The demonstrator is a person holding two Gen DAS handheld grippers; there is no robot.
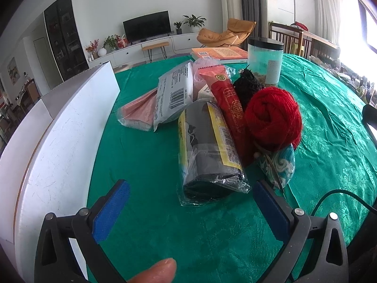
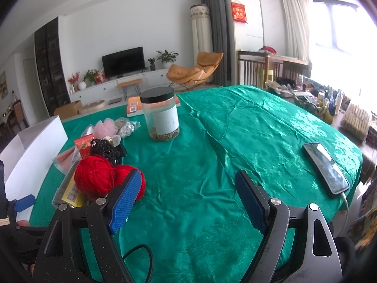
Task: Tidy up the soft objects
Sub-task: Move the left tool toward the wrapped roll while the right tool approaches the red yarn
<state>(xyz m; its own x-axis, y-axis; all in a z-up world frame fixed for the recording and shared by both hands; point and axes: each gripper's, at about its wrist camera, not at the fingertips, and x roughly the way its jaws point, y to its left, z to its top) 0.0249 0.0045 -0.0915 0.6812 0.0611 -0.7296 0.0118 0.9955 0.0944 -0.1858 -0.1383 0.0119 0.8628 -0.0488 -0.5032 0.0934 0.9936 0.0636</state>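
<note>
Far left: one white box (image 1: 70, 122), open-topped, standing on the green tablecloth (image 1: 165, 212); probably the destination.

Left gripper (image 1: 190, 202): jaws wide, holding nothing, its blue pads either side of the near end of one plastic-wrapped grey roll (image 1: 207, 155), not touching it. Judged step: the approach for a first pick. Next move calls for easing forward and closing gently across the roll, since the wrap looks slippery, then carrying it to the box.

Soft pile, left to right: one pink packet (image 1: 141, 110); one white barcoded pouch (image 1: 173, 96); the roll; one red-and-gold packet (image 1: 229, 108); one black mesh bundle (image 1: 246, 87); two red yarn balls (image 2: 94, 176), side by side in the right view; one teal brocade pouch (image 1: 280, 165).

Behind: one black-lidded jar (image 2: 161, 115), one orange book (image 1: 221, 53).

Right gripper (image 2: 186, 200): jaws wide, unladen, above bare cloth.

Far right: one phone (image 2: 326, 167), well apart.
</note>
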